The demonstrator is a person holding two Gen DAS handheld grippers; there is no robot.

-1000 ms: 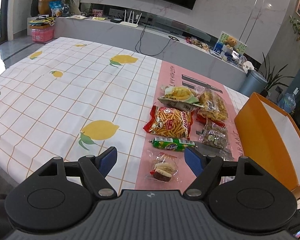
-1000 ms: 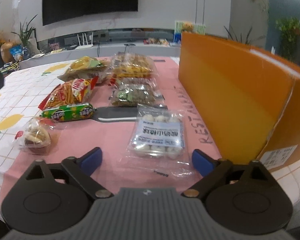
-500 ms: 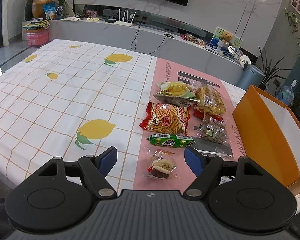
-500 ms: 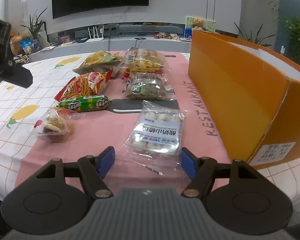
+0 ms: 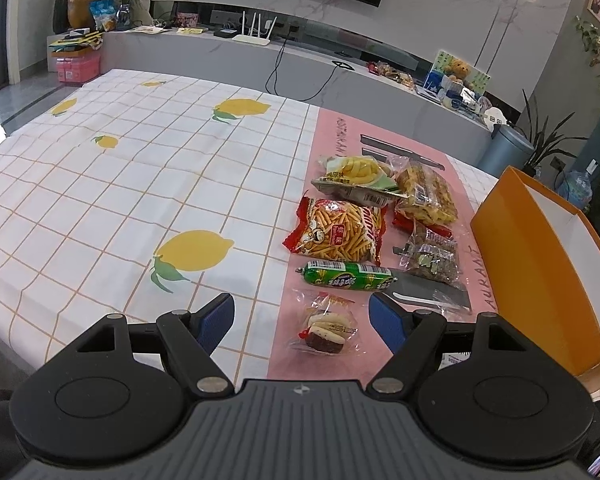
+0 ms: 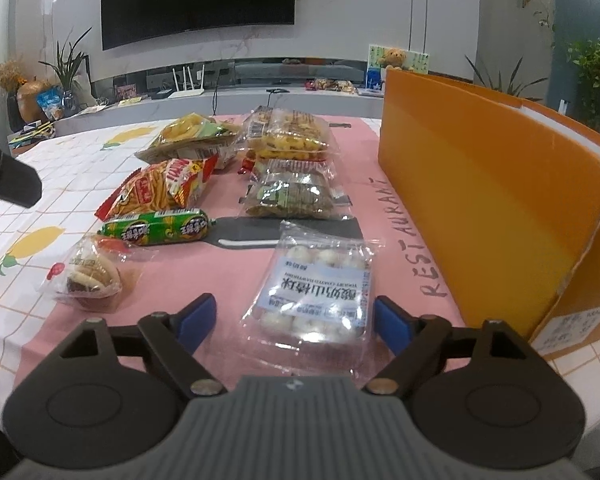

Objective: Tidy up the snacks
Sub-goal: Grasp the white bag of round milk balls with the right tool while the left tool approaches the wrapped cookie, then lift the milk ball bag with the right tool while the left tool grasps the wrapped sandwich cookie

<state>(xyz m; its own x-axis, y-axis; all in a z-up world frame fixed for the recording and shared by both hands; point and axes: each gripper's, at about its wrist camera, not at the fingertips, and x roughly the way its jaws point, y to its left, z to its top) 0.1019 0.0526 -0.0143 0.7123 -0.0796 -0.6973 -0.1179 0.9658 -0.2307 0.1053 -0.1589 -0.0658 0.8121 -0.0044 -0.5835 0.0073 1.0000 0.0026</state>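
The clear pack of white yogurt balls lies flat on the pink runner, near the orange box on its right. Over the last second the right gripper has risen and drawn back slightly, its jaws narrowing a little yet still apart and empty, framing the pack; a grab looks imminent. The left gripper, jaws apart and empty, has lifted too, above the wrapped cake. Every snack remains outside the box.

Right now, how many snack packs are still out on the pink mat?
8 visible: cake, sausage, red sticks, yellow puffs, yogurt balls, nut bag, waffle bag, a mostly hidden red pack.
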